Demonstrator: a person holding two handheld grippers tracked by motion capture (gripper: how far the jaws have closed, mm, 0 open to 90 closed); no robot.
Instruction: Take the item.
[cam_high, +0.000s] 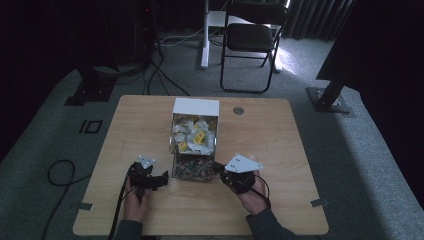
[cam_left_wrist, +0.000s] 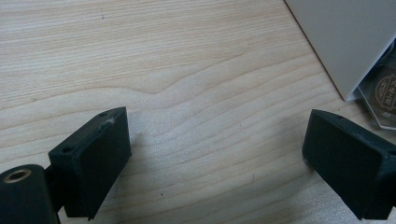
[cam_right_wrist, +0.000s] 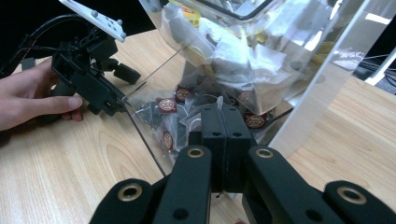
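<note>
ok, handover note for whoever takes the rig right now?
Right tool: shut at the open front of the clear dispenser, pinching what looks like a thin string or tag; dark tea bags lie just beyond it.
Left tool: open, nothing between the jaws, over the table left of the dispenser.
Done: a bag's string seemingly pinched.
Left: pull the bag out and set it down.

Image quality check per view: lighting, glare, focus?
High view: dim, dark room edges, table evenly lit. Left gripper view: bright, sharp wood grain, near claw pads soft. Right gripper view: glare streaks on the clear dispenser, shut right claw sharp.
</note>
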